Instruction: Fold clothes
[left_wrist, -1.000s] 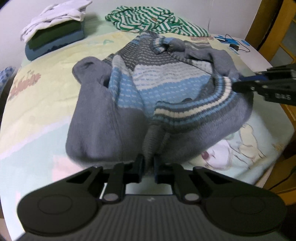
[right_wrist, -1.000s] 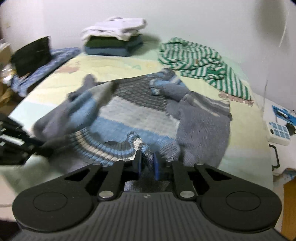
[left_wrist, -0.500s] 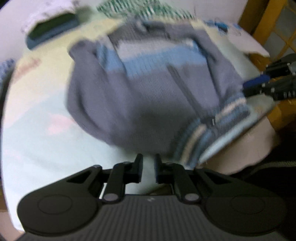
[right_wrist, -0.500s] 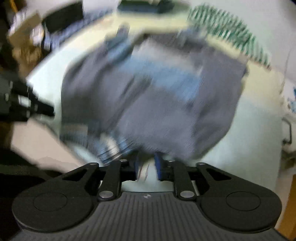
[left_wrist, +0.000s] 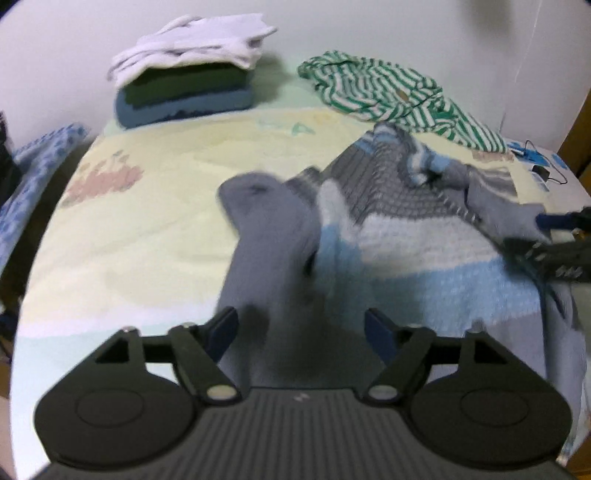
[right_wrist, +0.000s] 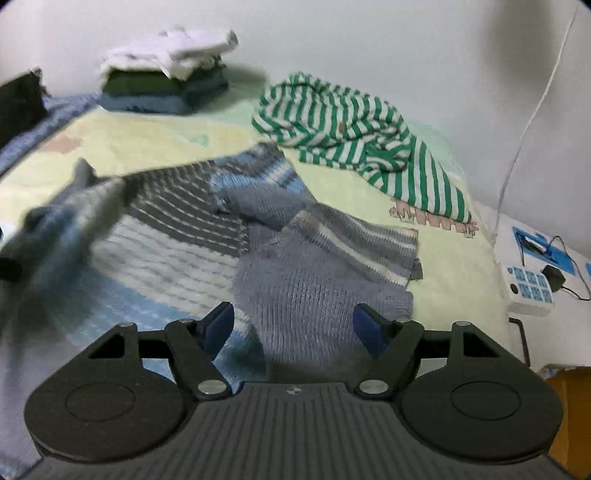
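- My left gripper (left_wrist: 300, 325) has its two black fingers with blue pads spread wide and its jaws are opening; the grey knit sits under the gap, but neither pad presses on it.
- My right gripper (right_wrist: 293, 325) is the same: fingers wide apart, jaws opening, grey knit beneath the gap and nothing pinched.
- The grey, blue and cream striped knitted sweater (left_wrist: 406, 236) lies spread on the bed right in front of both grippers, its plain grey part nearest me and its striped bands beyond.
- In the left wrist view a grey sleeve (left_wrist: 269, 225) runs up from my left gripper's fingers, blurred; the other gripper's dark tip shows over the sweater at the right edge.
- In the right wrist view a folded grey sleeve with striped cuff (right_wrist: 332, 258) lies just ahead of the right gripper, and the sweater's left side is smeared with blur.
- The pale yellow and green printed bedsheet (left_wrist: 147, 221) carries everything.
- Farther back a crumpled green-and-white striped garment (right_wrist: 354, 136) lies just beyond the sweater.
- At the far left corner stands a folded stack of white, green and blue clothes (left_wrist: 184, 81), well apart from the sweater.
- A white wall (right_wrist: 369, 37) rises behind the bed, and a white power strip with a cable (right_wrist: 524, 288) sits off the bed's right side.
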